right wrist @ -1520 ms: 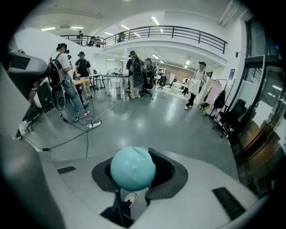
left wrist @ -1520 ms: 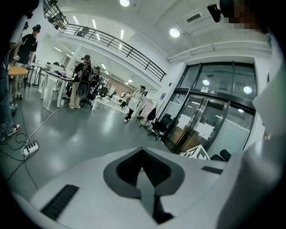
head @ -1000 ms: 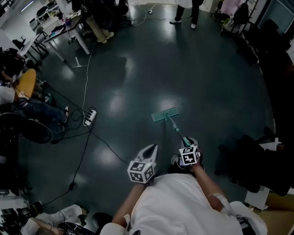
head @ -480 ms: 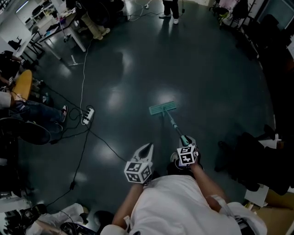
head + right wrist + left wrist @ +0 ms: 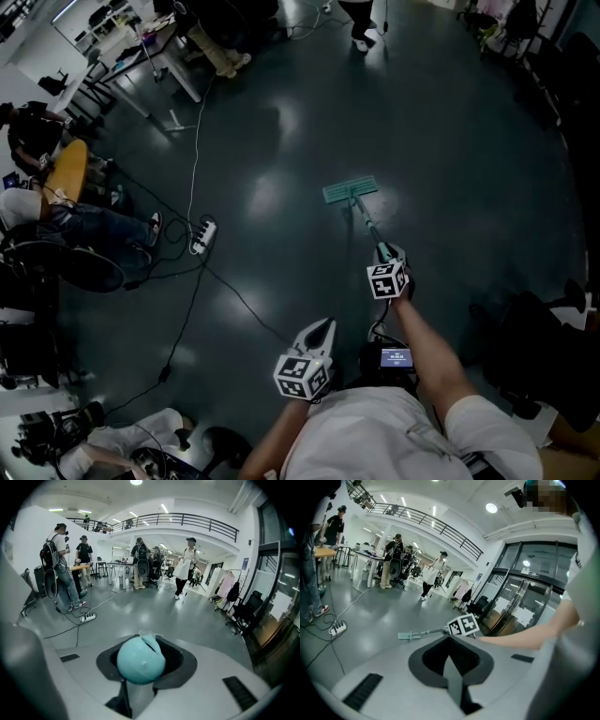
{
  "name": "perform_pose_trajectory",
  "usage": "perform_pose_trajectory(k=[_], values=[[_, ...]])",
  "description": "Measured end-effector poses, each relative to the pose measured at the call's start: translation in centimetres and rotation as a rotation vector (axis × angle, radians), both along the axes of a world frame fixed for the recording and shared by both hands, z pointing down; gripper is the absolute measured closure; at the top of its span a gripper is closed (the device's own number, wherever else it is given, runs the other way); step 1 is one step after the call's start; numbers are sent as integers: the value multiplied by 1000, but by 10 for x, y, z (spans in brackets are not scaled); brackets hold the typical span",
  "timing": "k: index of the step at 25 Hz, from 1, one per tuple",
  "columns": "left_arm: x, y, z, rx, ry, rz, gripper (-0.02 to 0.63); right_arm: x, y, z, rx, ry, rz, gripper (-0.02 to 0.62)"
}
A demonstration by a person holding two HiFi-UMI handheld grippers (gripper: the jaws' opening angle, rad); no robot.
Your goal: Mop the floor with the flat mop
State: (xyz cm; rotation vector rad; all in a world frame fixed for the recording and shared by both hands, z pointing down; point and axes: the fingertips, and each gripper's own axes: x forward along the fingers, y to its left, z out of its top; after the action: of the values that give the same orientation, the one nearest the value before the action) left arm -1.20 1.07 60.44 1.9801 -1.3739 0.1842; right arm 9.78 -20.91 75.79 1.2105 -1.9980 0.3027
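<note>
The flat mop's teal head [image 5: 350,190] lies on the dark floor ahead of me. Its thin handle [image 5: 368,228] slants back to my right gripper [image 5: 391,258], which is shut on the handle's teal grip with the arm stretched forward. In the right gripper view the rounded teal handle end [image 5: 140,660] fills the space between the jaws, and the mop head [image 5: 149,633] shows just beyond it. My left gripper [image 5: 317,328] hangs close to my body, shut and holding nothing. From the left gripper view I see the mop head [image 5: 410,635] and the right gripper's marker cube [image 5: 464,625].
A white power strip [image 5: 202,235] with trailing cables lies on the floor to the left. A seated person [image 5: 66,220] and desks [image 5: 150,47] are at the far left. Someone stands at the top [image 5: 366,28]. Dark chairs and bags [image 5: 544,347] crowd the right side.
The right arm has stretched out and pushed the mop forward, so its head lies farther from me. The left gripper has stayed back near my body.
</note>
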Motion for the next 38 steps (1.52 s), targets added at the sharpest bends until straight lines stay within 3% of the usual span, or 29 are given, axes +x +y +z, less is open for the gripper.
perform_pose_trajectory(k=[5, 9, 14, 20, 25, 32, 38], values=[[2, 2, 0, -6, 1, -37, 601, -8, -45, -1, 7, 7, -18, 483], [-14, -3, -9, 23, -12, -61, 601, 0, -37, -6, -12, 0, -11, 483], [-23, -7, -16, 62, -8, -61, 601, 31, 28, -24, -69, -6, -5, 483], [-15, -1, -27, 98, 19, -31, 600, 86, 154, -61, -151, 25, -48, 483], [-21, 2, -26, 103, 34, -27, 601, 97, 210, -69, -164, 58, -94, 483], [-17, 3, -17, 82, 37, -19, 601, 85, 209, -53, -126, 44, -83, 483], [-20, 3, -6, 44, 31, -31, 600, 62, 130, -24, -73, 24, -59, 483]])
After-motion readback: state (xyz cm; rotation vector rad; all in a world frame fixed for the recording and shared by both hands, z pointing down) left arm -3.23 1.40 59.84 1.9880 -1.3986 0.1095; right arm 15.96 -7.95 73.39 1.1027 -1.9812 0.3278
